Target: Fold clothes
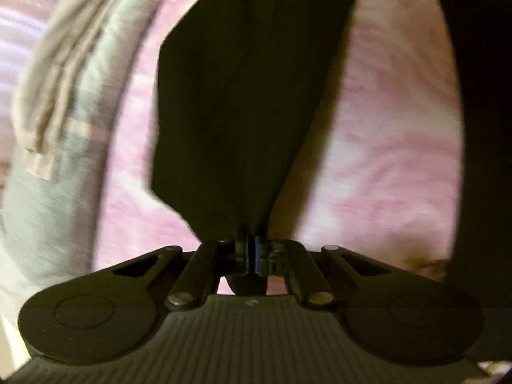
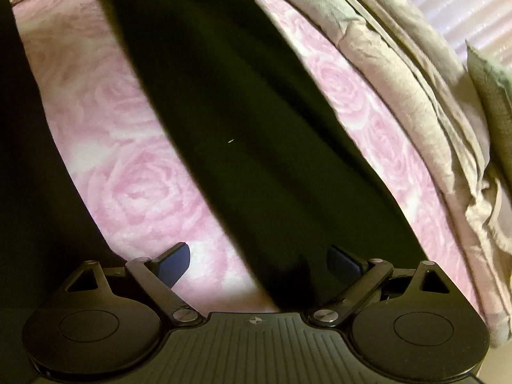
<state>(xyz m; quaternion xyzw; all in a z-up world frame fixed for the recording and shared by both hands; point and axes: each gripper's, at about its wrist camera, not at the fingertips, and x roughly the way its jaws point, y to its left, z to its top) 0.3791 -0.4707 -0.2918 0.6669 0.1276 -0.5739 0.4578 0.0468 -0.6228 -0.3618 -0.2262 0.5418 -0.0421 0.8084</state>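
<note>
Dark garment (image 1: 243,96) hangs as a long strip above the bed, pinched at its lower end by my left hand-held gripper (image 1: 252,251), jaws clenched tight on the cloth with a little tail poking out below. In the right wrist view the same dark garment (image 2: 243,128) runs diagonally across the frame over the rose-print sheet (image 2: 137,188); my right hand-held gripper (image 2: 257,260) is released, fingers spread wide, cloth passing between them, nearer the right pad, but I can't tell if it touches either pad. Progress, my read: early, no fold visible, garment is lifted and stretched rather than laid flat, so all the folding is left. More dark fabric at the far edge of both views, can't tell if it's the same piece. Room: bare sheet on both sides of the strip, plenty to lay it down. A rumpled grey-beige blanket (image 2: 400,96) bunches along the bed's one side, so I'd keep clear of that edge.
</note>
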